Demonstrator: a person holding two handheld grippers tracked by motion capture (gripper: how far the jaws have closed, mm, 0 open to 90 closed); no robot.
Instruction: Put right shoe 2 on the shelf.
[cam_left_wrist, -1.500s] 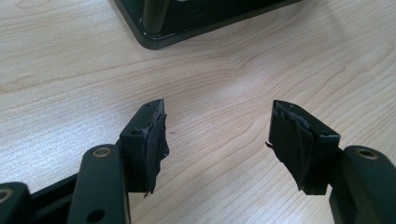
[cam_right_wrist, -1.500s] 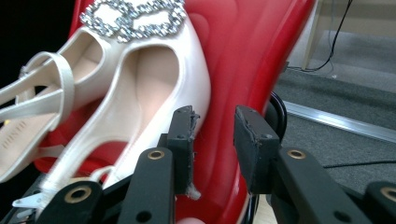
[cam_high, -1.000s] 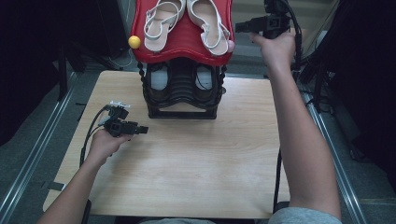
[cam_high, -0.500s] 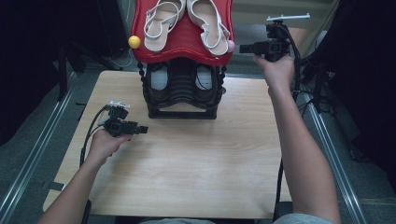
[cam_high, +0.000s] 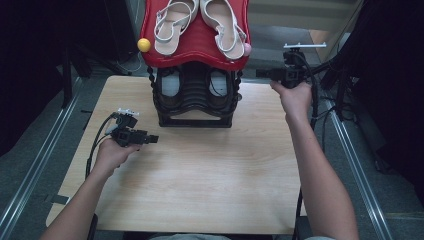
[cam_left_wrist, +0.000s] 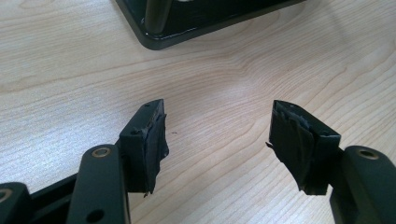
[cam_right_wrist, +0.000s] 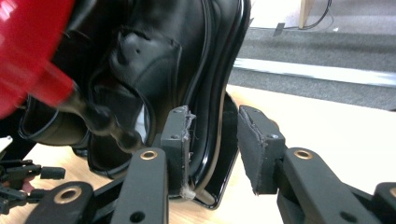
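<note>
Right gripper (cam_high: 265, 73) (jaws spread, empty), just beside black shoe rack (cam_high: 195, 107), right of it

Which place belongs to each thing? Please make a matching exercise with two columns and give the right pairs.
Things:
1. pair of pale strappy sandals
2. pair of black shoes
3. small yellow ball
4. left tongs

Places:
A. lower shelf of the black rack
B. left edge of the red top shelf
C. on the red top shelf
D. over the bare wooden table, left of the rack

Pairs: 1-C, 2-A, 3-B, 4-D
</note>
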